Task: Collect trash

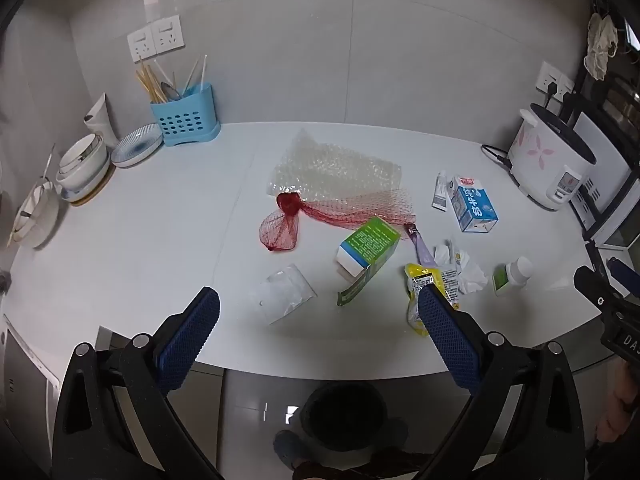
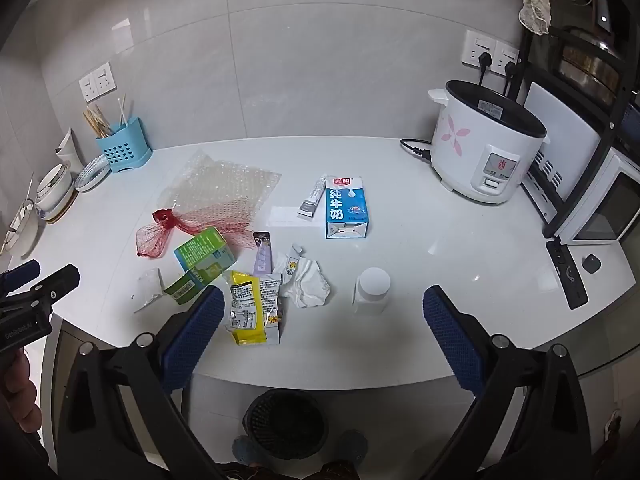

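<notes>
I'm counting two cartons, the green carton (image 2: 205,258) and the milk carton (image 2: 346,208), one bubble wrap sheet (image 2: 224,184), one red net (image 2: 160,232), one bin (image 2: 286,424), two sachets and one white bottle (image 2: 372,290).

The blue and white milk carton (image 2: 346,208), lying well ahead of the right jaws and a little left of their midline, bears the large white characters "纯牛奶" down its face and a red patch at the top with "光明". In the left wrist view the same carton (image 1: 474,209) shows its print turned and too blurred to read. The green box (image 2: 204,258), the yellow packet (image 2: 250,308) by the right gripper's left jaw, and the rice cooker's panel (image 2: 498,170) carry print too small to make out.
</notes>
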`<state>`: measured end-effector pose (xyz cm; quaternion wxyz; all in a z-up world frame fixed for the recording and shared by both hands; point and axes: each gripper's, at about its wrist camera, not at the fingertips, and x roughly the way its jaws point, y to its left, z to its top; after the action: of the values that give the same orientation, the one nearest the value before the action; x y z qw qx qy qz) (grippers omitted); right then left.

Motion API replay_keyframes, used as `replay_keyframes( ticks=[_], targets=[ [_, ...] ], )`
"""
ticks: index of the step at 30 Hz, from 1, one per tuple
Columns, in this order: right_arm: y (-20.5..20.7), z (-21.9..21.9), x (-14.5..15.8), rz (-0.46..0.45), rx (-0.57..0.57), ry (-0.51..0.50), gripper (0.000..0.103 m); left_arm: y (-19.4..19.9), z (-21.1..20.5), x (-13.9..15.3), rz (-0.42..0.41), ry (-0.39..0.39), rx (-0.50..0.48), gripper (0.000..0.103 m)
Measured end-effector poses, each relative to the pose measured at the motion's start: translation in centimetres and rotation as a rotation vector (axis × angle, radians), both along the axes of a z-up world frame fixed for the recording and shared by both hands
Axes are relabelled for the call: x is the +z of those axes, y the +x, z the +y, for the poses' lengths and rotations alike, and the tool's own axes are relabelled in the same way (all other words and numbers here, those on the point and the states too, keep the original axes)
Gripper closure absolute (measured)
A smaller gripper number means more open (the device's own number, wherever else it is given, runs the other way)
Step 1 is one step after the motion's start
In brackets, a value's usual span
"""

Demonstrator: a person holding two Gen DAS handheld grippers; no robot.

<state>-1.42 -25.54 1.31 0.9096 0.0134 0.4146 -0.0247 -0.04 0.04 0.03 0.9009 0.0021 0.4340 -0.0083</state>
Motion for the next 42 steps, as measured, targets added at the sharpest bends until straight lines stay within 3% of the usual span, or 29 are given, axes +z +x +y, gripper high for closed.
replay_keyframes(
  ticks=[42],
  targets=[
    [-0.5, 0.2, 0.4, -0.022, 0.019, 0.01, 0.008, -0.6, -1.0, 0.2, 0.024, -0.03, -0.014, 0.006]
  ],
)
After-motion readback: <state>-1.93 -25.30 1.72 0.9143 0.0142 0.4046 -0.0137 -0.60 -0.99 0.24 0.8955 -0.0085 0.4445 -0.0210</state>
